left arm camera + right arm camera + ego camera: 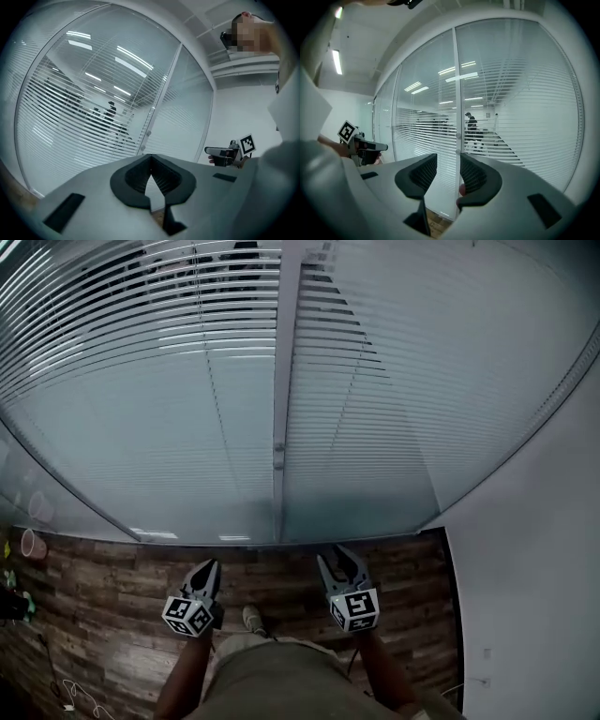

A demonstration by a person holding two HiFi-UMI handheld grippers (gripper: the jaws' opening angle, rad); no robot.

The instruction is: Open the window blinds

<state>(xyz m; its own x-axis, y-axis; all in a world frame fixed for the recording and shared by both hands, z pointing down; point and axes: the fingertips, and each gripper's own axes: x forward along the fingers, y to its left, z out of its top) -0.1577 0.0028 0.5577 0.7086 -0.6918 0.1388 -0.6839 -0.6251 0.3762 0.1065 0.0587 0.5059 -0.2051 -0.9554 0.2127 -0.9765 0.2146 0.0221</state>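
- Jaws meet at the tips on the left gripper point(150, 158), which holds nothing. The right gripper point(448, 159) has its jaws spread, with only the window showing through the gap.
- Both grippers hang low at bottom centre of the head view, over the wood-pattern floor point(103, 606) and well short of the glass.
- Blinds point(141, 399) fill the upper two thirds of the head view, in two panes either side of a pale post point(284, 352).
- Slats at upper left are tilted enough for dark shapes to show through. Those lower down and to the right read as a closed, pale sheet.
- Two small knobs point(458, 136) sit on the post, seen just above the right gripper's jaws. Whether they drive the slats cannot be told, and no wand or pull cord can be made out.
- Step in hand, by the look of it: the approach, with neither gripper touching anything.
- Next move likely calls for closing in on the post, raising a gripper to knob level and setting spread jaws round the control. The left gripper would have to part its jaws first if it is to do the work.
- White wall point(534, 596) closes the right edge, and a cup point(33, 543) stands on the floor at far left.
- No brand, label or legible writing appears. The only print is the black-and-white squares on the marker cubes point(354, 608).
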